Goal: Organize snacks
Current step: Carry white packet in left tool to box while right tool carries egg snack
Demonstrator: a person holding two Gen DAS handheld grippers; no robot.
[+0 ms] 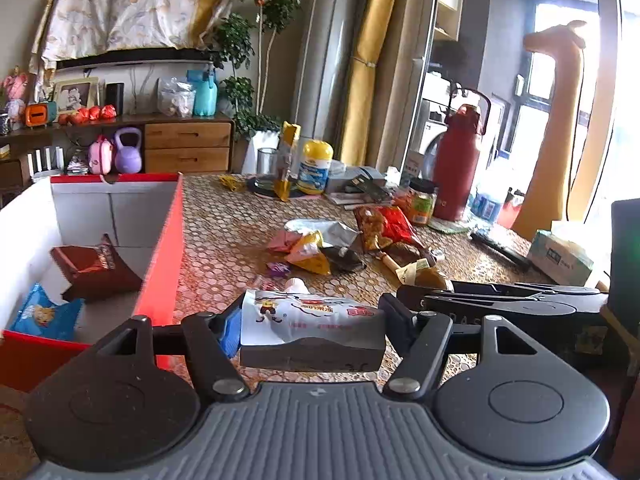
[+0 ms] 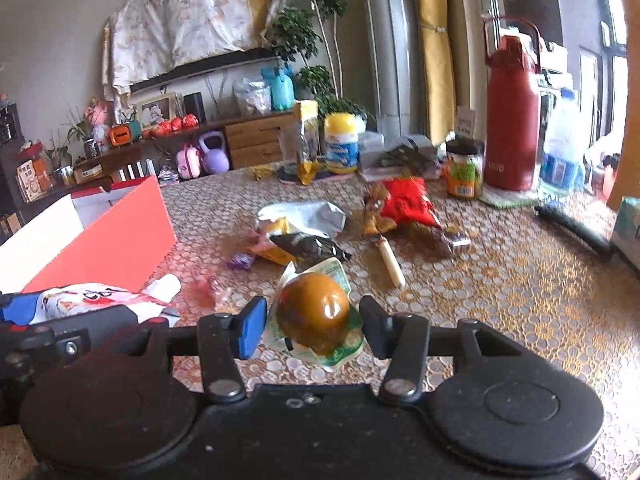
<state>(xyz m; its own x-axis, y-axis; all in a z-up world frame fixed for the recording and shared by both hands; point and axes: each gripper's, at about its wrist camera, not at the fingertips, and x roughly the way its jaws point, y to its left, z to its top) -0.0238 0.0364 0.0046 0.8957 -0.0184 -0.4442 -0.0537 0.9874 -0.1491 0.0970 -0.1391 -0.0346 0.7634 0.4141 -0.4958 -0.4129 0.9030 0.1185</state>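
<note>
My left gripper [image 1: 310, 322] is shut on a white spouted snack pouch [image 1: 308, 316] with red print, held just right of the red box [image 1: 164, 264]. The box holds a dark red packet [image 1: 94, 266] and a blue packet [image 1: 46, 314]. My right gripper [image 2: 314, 322] is shut on a vacuum-packed brown egg [image 2: 314, 312] in clear and green wrap, low over the table. The pouch also shows at the left of the right wrist view [image 2: 92, 298]. A pile of loose snack packets [image 1: 320, 246] lies mid-table, with a red bag [image 2: 404, 202] and a sausage stick [image 2: 392, 266].
At the table's back stand a red thermos [image 2: 512, 120], a jar [image 2: 464, 170], a yellow-lidded tub [image 2: 340, 144], a water bottle [image 2: 562, 152] and a tissue box [image 1: 562, 256]. A black handle [image 2: 576, 228] lies at the right. The right gripper's body [image 1: 520, 304] is beside my left.
</note>
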